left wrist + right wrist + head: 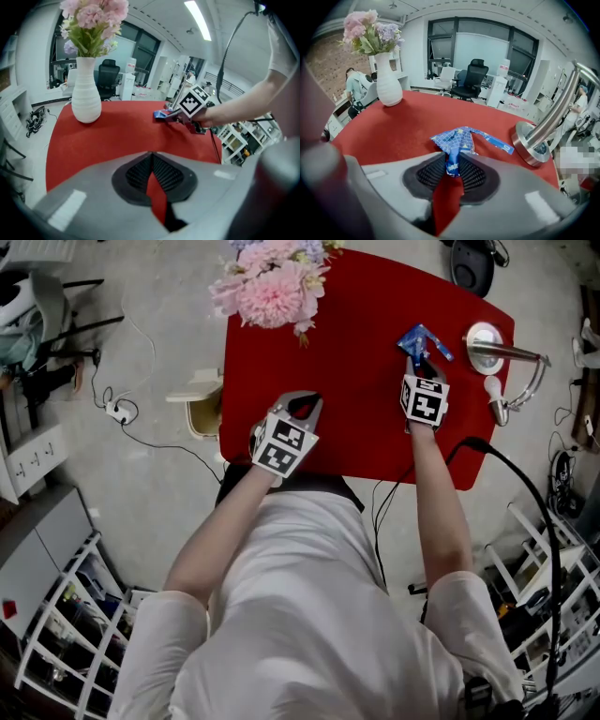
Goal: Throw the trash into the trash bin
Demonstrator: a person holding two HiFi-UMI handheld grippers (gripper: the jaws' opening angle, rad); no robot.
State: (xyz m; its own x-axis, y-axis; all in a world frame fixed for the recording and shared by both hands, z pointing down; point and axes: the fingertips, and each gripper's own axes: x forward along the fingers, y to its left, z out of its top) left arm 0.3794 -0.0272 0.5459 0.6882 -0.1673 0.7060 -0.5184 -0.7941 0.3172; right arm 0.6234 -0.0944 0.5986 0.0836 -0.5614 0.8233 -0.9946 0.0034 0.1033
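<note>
A crumpled blue wrapper (458, 140) lies on the red table (393, 126), and one end of it is pinched between the pads of my right gripper (452, 161), which is shut on it. In the head view the wrapper (424, 337) sits at the table's far right, just beyond the right gripper (419, 360). My left gripper (305, 405) rests over the table's near middle, its jaws shut with nothing between them (151, 157). The left gripper view shows the right gripper (177, 116) on the wrapper (161, 115). A beige bin (201, 407) stands on the floor at the table's left edge.
A white vase (86, 96) of pink flowers (272, 282) stands at the table's far left corner. A metal stand (487, 345) with a round base sits right of the wrapper. Cables run over the floor, and shelves stand near the person's sides.
</note>
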